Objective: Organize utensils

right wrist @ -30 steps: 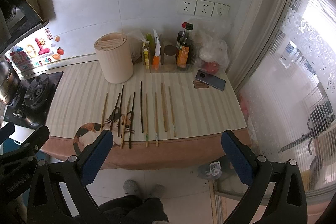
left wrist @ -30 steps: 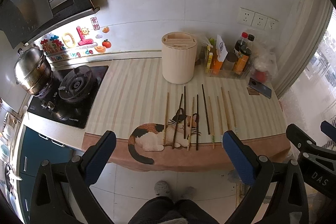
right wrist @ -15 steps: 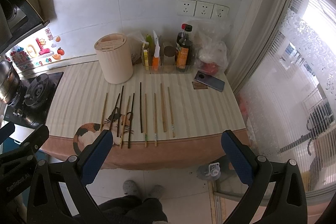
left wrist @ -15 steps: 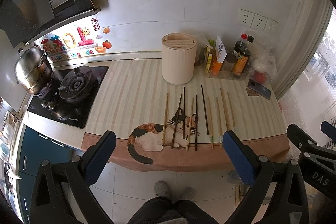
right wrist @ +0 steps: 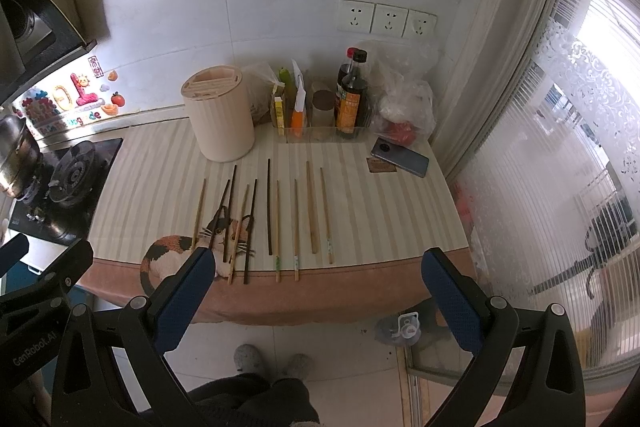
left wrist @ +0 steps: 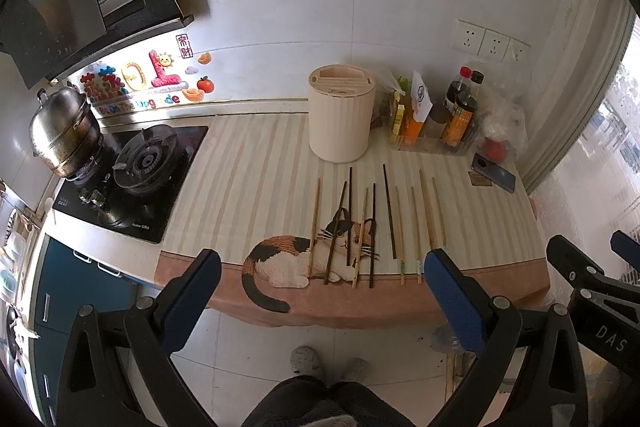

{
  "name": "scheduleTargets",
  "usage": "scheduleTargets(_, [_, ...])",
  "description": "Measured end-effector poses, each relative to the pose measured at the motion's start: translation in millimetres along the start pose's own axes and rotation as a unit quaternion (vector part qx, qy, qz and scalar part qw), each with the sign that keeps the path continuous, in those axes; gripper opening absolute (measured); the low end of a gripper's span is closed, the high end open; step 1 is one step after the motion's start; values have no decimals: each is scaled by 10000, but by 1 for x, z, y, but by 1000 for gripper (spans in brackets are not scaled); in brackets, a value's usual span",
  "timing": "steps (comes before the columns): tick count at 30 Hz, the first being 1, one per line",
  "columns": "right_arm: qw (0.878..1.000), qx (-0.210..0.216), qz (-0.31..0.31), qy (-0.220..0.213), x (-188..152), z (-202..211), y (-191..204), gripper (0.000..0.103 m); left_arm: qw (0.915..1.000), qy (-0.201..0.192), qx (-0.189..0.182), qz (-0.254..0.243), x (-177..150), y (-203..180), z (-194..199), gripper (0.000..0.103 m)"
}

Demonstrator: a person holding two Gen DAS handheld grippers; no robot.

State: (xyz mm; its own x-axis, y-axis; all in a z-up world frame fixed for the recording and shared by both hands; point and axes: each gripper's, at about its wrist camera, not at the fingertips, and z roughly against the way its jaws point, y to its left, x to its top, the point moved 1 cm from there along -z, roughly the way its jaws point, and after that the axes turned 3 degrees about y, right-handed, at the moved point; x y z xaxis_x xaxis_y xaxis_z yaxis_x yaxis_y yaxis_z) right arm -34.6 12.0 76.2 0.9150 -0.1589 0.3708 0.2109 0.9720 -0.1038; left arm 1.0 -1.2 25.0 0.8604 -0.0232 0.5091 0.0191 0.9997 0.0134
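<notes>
From my left wrist camera, I see my left gripper (left wrist: 322, 281) with its two blue-padded fingers (left wrist: 191, 294) spread wide apart and nothing between them. It hangs in the air in front of the counter, above the floor. On the counter lies a striped cream mat with a calico cat picture (left wrist: 256, 187). A row of loose chopsticks, some dark and some light wood (left wrist: 374, 227), lies side by side on the mat, pointing away from me. A few of them lie across the cat's head. Behind the chopsticks stands a round cream utensil holder with slots in its top (left wrist: 341, 119). To the right of it is a clear tray of sauce bottles and packets (left wrist: 436, 125), and near that a dark phone (left wrist: 493, 178) lies flat. On the left side is a black gas stove (left wrist: 132, 179) with a shiny steel pot (left wrist: 64, 133) on it. At the right edge I can see part of my right gripper (left wrist: 592, 279). At the bottom I see a person's dark trouser legs and grey slippers (left wrist: 328, 367).

From my right wrist camera, my right gripper (right wrist: 316, 283) also has its blue fingers (right wrist: 450, 301) far apart, holding nothing, out in front of the counter edge. The chopsticks (right wrist: 272, 219) lie in their row on the mat (right wrist: 380, 211), close to the front edge. The utensil holder (right wrist: 218, 119) stands behind them, a bit to the left. The bottle tray (right wrist: 320, 123) and the phone (right wrist: 399, 157) are at the back right. Three white wall sockets (right wrist: 386, 19) sit on the tiled wall above. A part of my left gripper (right wrist: 36, 287) shows at the left edge.
</notes>
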Motion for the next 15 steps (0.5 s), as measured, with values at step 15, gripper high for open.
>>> scheduleTargets(15, [9990, 182, -270, -322, 19, -28, -18, 103, 9936, -864, 713, 105, 30, 0, -44, 103])
